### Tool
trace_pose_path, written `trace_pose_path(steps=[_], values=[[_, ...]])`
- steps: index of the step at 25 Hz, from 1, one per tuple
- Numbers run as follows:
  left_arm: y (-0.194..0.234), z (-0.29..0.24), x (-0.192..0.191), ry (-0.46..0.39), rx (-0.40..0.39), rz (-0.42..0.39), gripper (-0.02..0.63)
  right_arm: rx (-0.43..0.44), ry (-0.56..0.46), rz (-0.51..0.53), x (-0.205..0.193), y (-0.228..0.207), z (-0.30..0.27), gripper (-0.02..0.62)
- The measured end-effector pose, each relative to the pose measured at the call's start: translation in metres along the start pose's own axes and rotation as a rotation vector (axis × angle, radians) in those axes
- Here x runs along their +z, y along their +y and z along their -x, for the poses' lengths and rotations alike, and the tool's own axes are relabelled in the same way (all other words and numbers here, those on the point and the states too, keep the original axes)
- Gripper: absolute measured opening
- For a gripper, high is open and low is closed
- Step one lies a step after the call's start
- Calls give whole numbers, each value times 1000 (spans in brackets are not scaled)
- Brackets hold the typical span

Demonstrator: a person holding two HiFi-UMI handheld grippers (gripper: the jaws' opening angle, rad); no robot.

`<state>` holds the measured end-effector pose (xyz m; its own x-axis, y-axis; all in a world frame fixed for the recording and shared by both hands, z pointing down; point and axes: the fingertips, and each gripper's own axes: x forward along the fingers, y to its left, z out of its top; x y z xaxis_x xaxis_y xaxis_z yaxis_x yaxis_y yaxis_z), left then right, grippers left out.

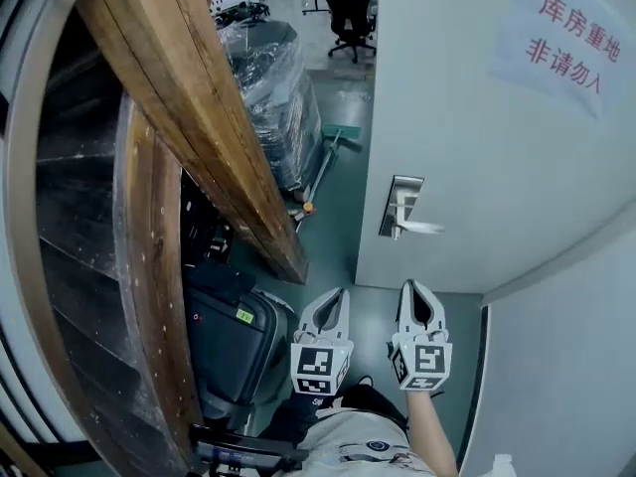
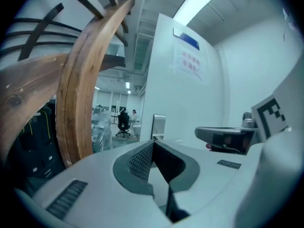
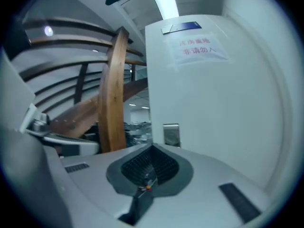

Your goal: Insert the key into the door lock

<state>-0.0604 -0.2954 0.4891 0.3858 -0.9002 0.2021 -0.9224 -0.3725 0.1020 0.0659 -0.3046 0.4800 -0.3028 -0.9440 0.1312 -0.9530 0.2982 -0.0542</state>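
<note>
Head view shows the left gripper [image 1: 336, 294] pressed together on nothing beside the right gripper [image 1: 409, 288], whose closed jaws pinch a small key [image 3: 147, 185], both held well short of the lock [image 1: 399, 207] on the white door [image 1: 467, 97]

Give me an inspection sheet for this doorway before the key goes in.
surface: white door, paper sign on it
job's things: lock plate with lever handle; small orange-marked piece, probably the key, in right claw
clutter: plastic-wrapped stack, dark case, broom
grippers: left claw shut, empty; right claw shut
cables: nothing seen
surroundings: wooden stair beams, office chair
</note>
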Motion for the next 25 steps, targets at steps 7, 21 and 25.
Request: trace_pose_path(steps=[7,21,25], values=[[0,38,45,-49,9,-19,5,72,-45,23,57,23,63,6],[-18,33,76,-120,-40,-62,5,96,-129,33,92,30,58,6],[-17,34,76,-121,-32,-64,5,106,-135,38,94,31,59,6]])
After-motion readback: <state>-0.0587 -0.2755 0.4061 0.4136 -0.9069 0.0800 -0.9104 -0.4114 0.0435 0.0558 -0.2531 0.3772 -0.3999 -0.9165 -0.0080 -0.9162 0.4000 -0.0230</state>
